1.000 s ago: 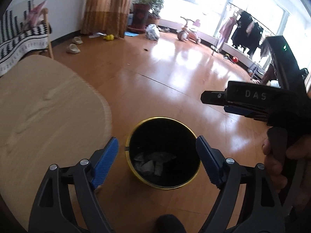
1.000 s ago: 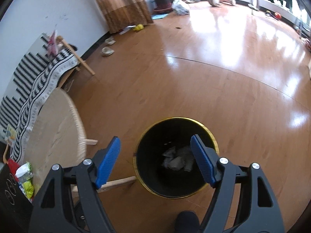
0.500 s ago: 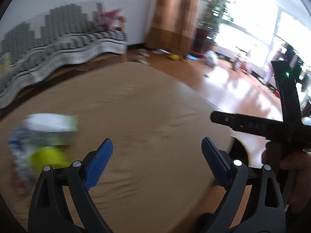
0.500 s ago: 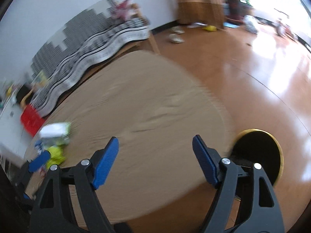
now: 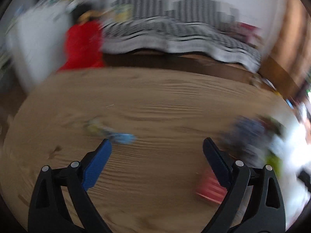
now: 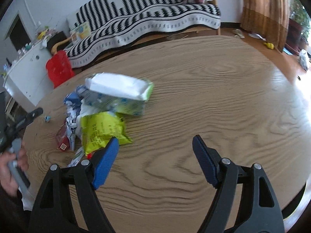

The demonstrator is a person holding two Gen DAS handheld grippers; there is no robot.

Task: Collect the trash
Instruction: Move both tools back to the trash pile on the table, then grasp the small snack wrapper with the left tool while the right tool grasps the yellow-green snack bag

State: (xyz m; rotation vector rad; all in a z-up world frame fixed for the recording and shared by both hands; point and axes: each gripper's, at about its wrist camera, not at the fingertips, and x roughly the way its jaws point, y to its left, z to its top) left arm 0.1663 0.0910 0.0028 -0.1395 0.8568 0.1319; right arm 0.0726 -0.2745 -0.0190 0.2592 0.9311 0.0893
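Both grippers were held wide open over the round wooden table (image 6: 204, 101), with nothing between the pads. The left gripper (image 5: 155, 157), whose jaws had just been opening, was seen through heavy blur. Just beyond the right gripper (image 6: 155, 145), a pile of trash (image 6: 105, 112) lay on the table: a yellow-green wrapper, a white packet, crumpled paper. A striped sofa (image 6: 147, 19) stood behind.
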